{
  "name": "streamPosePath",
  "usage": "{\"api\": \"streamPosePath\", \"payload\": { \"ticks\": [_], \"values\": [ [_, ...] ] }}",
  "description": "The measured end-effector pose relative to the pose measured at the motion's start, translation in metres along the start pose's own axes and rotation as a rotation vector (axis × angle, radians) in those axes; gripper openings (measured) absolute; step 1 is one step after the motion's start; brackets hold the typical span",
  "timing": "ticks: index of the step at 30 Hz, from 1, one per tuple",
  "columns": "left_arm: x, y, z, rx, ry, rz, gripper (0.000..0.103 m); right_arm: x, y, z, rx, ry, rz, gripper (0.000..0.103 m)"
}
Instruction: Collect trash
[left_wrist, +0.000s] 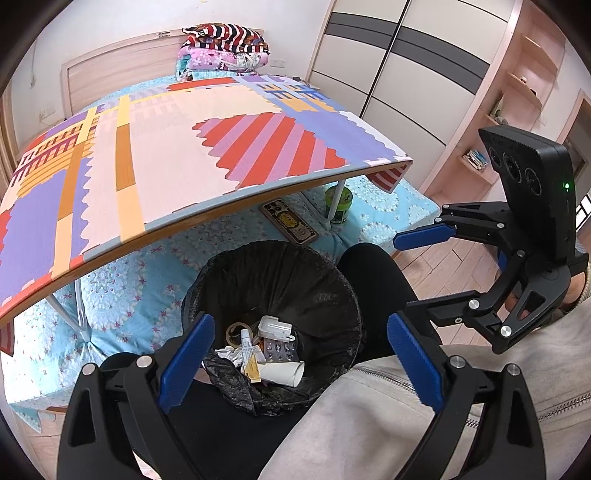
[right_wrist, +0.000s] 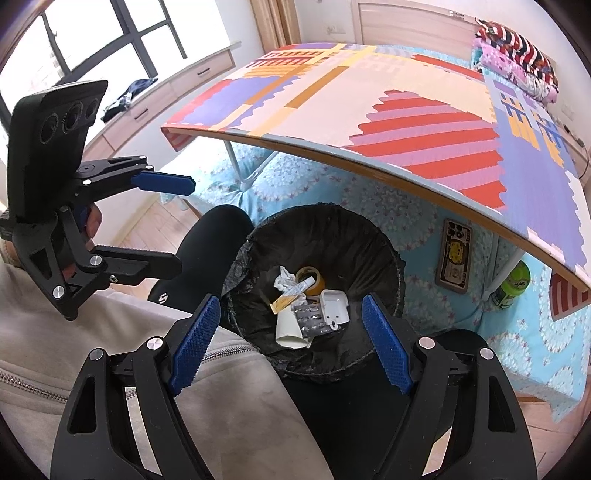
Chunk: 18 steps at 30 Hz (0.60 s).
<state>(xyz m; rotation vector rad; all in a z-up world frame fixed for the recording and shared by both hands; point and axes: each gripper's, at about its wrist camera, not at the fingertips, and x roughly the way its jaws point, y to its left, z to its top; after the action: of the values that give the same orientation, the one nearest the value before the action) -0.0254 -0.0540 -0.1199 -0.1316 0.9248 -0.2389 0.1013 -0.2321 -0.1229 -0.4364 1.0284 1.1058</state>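
One bin (left_wrist: 273, 325), two empty tongs (left_wrist: 299, 363)

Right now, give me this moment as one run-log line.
stage: trash in bin | left gripper: open, empty | right gripper: open, empty | bin: paper cup, blister pack, tape roll inside | table: nothing on top

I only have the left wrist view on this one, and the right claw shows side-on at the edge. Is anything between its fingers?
Observer: No. Its own camera shows the right claw open and empty, looking down into the black-lined bin.
Operator: Anything lying beyond my frame?
Observer: A dark bundle of cloth lies on the drawer bench under the window. I cannot tell whether it is trash.
Operator: And the left claw from outside?
Observer: The left claw is open, with nothing between its fingers.
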Motion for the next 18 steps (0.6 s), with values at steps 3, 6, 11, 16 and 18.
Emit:
{"api": "streamPosePath", "payload": {
  "ticks": [3,6,11,16,18],
  "values": [
    [-0.0001,-0.0001,0.0000,0.000,-0.001,-0.001,0.091,-0.0004,0.0005,-0.0001,0.000,0.000,-0.002,0.079],
    [-0.0005,-0.0003,0.0001,0.002,-0.001,0.000,0.091,-0.0015,0.0008,0.0001,-0.002,-0.004,-0.003,0.079],
    [0.0003,-0.0007,0.0014,0.001,0.006,0.001,0.091,-0.0024,0.0005,-0.0001,-0.007,-0.005,-0.001,0.079],
    [0.0009,-0.0009,0.0023,0.008,0.001,0.001,0.091,-0.0028,0.0011,0.0004,-0.009,-0.008,-0.004,0.079],
    [0.0006,-0.0002,0.0021,0.008,-0.001,0.002,0.091,-0.0034,0.0020,0.0000,-0.011,-0.010,-0.004,0.079]
  ]
}}
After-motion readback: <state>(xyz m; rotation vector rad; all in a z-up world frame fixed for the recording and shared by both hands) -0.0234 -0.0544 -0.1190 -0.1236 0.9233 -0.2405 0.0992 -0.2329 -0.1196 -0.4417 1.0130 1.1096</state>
